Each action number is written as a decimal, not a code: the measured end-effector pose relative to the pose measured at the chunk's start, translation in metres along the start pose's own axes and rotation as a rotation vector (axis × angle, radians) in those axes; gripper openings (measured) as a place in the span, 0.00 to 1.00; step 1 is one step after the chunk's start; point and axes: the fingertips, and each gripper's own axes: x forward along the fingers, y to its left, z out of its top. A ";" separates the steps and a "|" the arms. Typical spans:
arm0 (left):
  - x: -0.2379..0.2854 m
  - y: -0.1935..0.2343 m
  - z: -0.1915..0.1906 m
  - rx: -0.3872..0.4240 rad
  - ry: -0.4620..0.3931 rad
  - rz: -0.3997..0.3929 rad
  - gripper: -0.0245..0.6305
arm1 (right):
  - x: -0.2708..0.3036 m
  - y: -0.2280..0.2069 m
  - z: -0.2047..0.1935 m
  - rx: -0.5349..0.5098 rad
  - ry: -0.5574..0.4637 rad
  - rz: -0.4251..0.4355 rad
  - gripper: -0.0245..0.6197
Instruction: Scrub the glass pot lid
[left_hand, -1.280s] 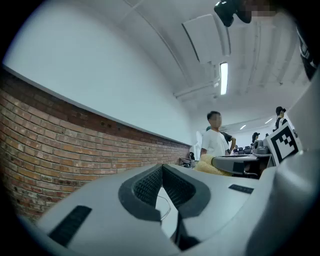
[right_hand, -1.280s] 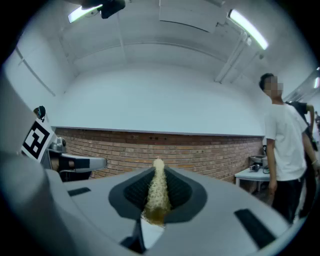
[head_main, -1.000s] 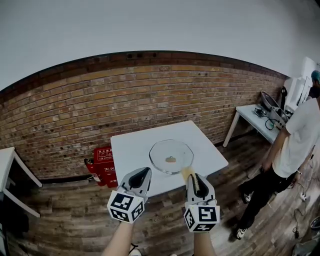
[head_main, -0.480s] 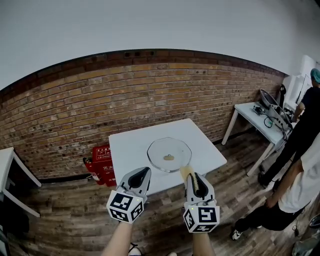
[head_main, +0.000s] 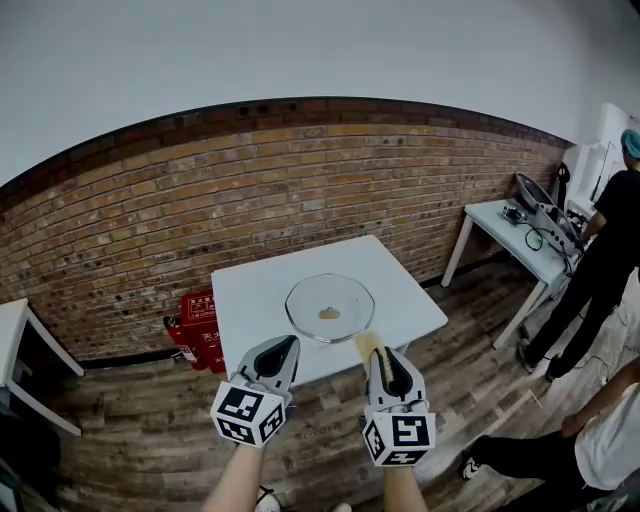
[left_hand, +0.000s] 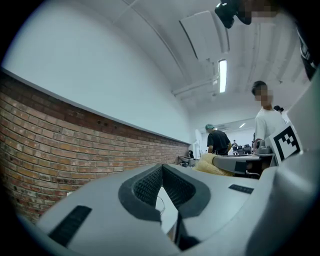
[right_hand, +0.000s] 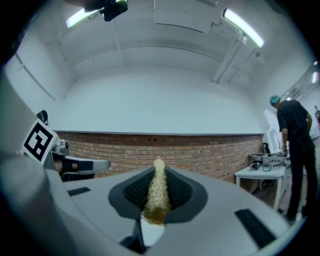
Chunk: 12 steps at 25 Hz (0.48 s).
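The round glass pot lid (head_main: 329, 307) lies on the white table (head_main: 400, 290), a small brownish knob at its middle. Both grippers are held level in front of the table's near edge, short of the lid. My left gripper (head_main: 281, 352) is shut with nothing between its jaws; its pads meet in the left gripper view (left_hand: 161, 176). My right gripper (head_main: 377, 357) is shut on a yellow scrub sponge (right_hand: 158, 192), whose end sticks out past the jaws toward the lid (head_main: 364, 344).
A brick wall (head_main: 200, 210) runs behind the table. A red box (head_main: 203, 322) sits on the wooden floor at the table's left. At right stand a second white table with equipment (head_main: 530, 230) and a person in black (head_main: 600, 270); another person crouches at lower right (head_main: 590, 450).
Both grippers have drifted slightly left and forward along the table's near edge. The people at right have shifted: the one in black now stands by the far table, the other has bent low.
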 end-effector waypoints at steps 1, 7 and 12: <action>0.002 -0.004 0.001 0.003 0.000 0.004 0.06 | -0.001 -0.004 0.000 0.003 0.000 0.005 0.13; 0.010 -0.026 -0.001 0.005 0.008 0.048 0.06 | -0.010 -0.028 0.001 -0.002 0.007 0.044 0.13; 0.020 -0.030 -0.009 0.016 0.022 0.069 0.05 | -0.004 -0.043 -0.010 0.011 0.016 0.055 0.13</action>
